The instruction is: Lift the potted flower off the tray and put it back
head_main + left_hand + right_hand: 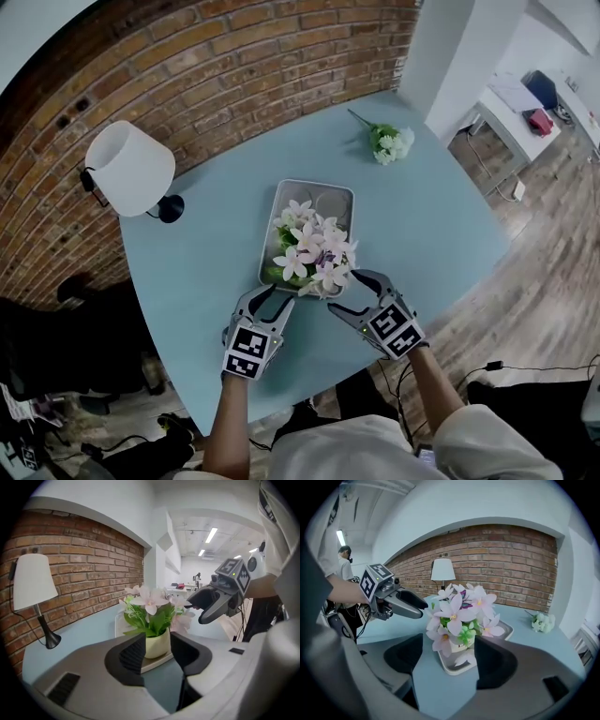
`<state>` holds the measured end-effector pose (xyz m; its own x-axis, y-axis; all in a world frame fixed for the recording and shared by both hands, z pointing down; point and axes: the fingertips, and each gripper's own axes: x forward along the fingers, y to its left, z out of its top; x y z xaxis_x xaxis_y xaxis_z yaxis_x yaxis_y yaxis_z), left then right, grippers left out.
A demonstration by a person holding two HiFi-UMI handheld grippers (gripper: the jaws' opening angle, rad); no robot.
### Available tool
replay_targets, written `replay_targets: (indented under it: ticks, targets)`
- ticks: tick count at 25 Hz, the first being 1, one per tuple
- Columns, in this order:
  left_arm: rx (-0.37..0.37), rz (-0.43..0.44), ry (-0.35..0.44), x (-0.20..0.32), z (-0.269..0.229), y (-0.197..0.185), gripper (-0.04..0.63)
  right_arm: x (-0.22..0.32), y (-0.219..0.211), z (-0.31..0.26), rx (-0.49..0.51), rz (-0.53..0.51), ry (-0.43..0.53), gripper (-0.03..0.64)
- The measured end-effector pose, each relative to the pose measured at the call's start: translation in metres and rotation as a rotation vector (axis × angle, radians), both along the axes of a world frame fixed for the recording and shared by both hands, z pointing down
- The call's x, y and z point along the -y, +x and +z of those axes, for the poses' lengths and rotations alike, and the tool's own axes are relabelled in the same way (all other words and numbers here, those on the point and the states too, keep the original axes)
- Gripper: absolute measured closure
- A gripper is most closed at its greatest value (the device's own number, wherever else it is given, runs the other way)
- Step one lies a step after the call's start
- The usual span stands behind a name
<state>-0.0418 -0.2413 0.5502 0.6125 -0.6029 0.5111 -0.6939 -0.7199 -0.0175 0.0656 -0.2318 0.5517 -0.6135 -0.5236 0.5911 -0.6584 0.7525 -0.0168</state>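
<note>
A brick wall [234, 66] runs behind a light blue table [206, 281], which fills most of the head view. A lamp [131, 169] with a white shade and a black base stands at the table's far left edge, close to the wall.

Near the middle of the table lies a pale rectangular tray [330, 199] with rounded corners, its long side running away from the person. The potted flower [312, 251] stands upright on the near end of this tray: a small cream pot with green leaves and pale pink and white blossoms that spread over the tray's near rim. The far end of the tray is bare.

The 2 grippers hover at the tray's near end, 1 on each side of the plant. The left gripper [274, 302] sits just before the tray's near left corner with its jaws spread apart; in its own view the pot shows in the gap between the 2 dark pads, beyond them, and neither pad touches it. The right gripper [349, 295] is at the near right corner, its jaws wider apart, with its upper finger close beside the blossoms; it grasps nothing.

A small bunch of white flowers [389, 142] lies on the table well beyond the tray, to the right.
</note>
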Motion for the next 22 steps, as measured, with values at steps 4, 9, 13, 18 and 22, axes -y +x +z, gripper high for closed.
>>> replay_targets:
  ticks: [4,9,13,18,22]
  targets:
    - [-0.001,-0.01,-0.025,0.009,0.015,0.003,0.397,0.018,0.001,0.018,0.025,0.004,-0.035,0.247]
    - [-0.007,-0.027,-0.069,0.019,0.037,0.004,0.388,0.037,0.001,0.041,0.045,-0.018,-0.078,0.25]
    - [-0.016,-0.023,-0.106,0.027,0.05,0.006,0.357,0.05,-0.005,0.056,0.038,-0.08,-0.072,0.241]
    - [-0.053,-0.007,-0.112,0.035,0.059,0.011,0.345,0.061,-0.014,0.071,0.027,-0.179,-0.064,0.229]
    - [-0.081,0.018,-0.124,0.036,0.067,0.015,0.336,0.066,-0.018,0.076,0.041,-0.222,-0.06,0.219]
